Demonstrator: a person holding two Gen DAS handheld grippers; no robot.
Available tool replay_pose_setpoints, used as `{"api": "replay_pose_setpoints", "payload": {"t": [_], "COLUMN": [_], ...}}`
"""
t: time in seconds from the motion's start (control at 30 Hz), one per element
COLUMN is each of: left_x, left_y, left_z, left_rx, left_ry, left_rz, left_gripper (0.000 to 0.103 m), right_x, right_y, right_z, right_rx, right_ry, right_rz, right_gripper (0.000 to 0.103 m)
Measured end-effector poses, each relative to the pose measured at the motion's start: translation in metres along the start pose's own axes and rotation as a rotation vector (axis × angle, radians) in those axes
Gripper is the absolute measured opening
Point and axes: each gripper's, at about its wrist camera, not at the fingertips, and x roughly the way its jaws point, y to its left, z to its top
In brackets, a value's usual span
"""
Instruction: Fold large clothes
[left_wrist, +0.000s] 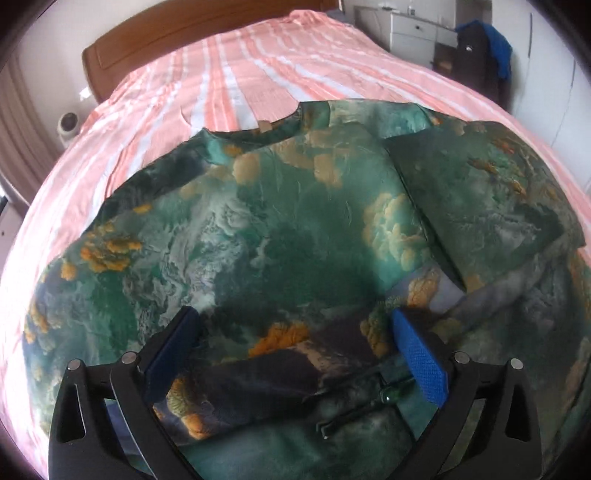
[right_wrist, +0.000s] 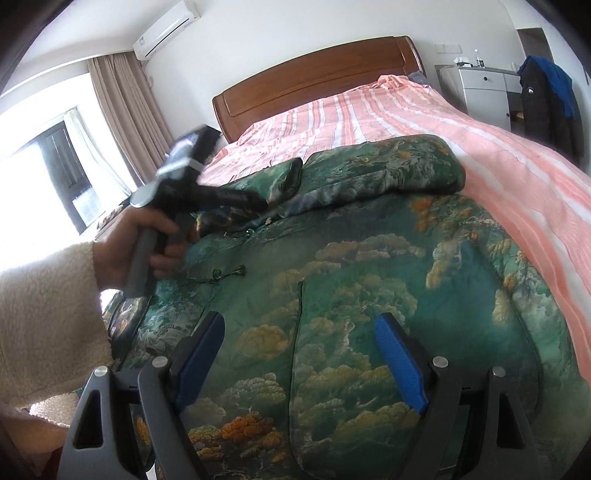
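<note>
A large green garment (left_wrist: 295, 229) printed with clouds and orange trees lies spread over the bed. In the left wrist view one sleeve (left_wrist: 480, 206) is folded in across its right side. My left gripper (left_wrist: 295, 328) hangs open just above the cloth, its blue pads wide apart, with a knotted fastening (left_wrist: 388, 397) near the right pad. In the right wrist view the garment (right_wrist: 369, 277) fills the foreground. My right gripper (right_wrist: 299, 336) stands open over it with nothing pinched. A hand (right_wrist: 122, 251) in a cream fleece sleeve holds the blurred left gripper (right_wrist: 258, 201) over the garment's far left part.
The pink striped bedsheet (left_wrist: 258, 74) runs back to a wooden headboard (right_wrist: 314, 81). A white dresser (right_wrist: 480, 88) and a dark jacket with blue cloth (right_wrist: 546, 99) stand beyond the bed on the right. Curtains and a bright window (right_wrist: 118, 110) are at the left.
</note>
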Motion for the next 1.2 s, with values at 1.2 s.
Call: {"api": "replay_pose_setpoints", "payload": {"t": [1.2], "left_x": [-0.162], "left_y": [0.109], "left_z": [-0.232], "left_rx": [-0.305], "left_ry": [0.032], "left_rz": [0.219], "left_gripper": [0.102], "right_x": [-0.043], "right_y": [0.035], "right_z": [-0.004], "right_rx": [-0.141], "right_ry": [-0.139], "right_rz": [-0.220], "right_gripper": [0.083]}}
